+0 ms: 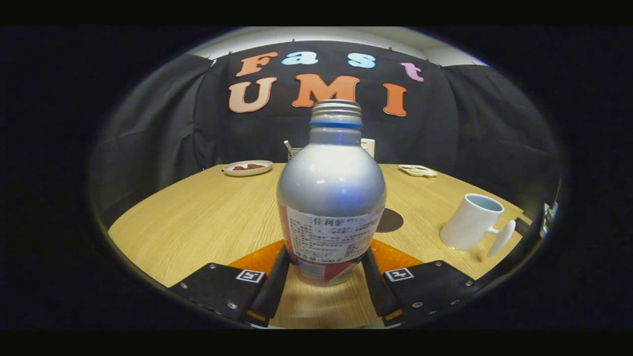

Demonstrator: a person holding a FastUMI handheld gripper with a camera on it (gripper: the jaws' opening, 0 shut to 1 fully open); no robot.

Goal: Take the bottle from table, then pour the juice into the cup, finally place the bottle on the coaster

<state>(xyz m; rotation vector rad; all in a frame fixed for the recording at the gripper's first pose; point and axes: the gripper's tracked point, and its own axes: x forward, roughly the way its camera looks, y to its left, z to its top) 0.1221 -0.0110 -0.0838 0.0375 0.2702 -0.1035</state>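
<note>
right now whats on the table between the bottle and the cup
Gripper view: a dark round coaster beside the bottle, then bare table to the cup.

Light came from overhead, soft and even, and the table (207, 217) glowed warm while the booth's cloth wall stayed dim. A pale sheen sat on the bottle (331, 198) shoulder, no harsh glare. The cup (470, 222) threw a faint shadow. Fisheye bending curved the table edge hard, and the fingers (274, 284) looked slightly soft up close.
</note>
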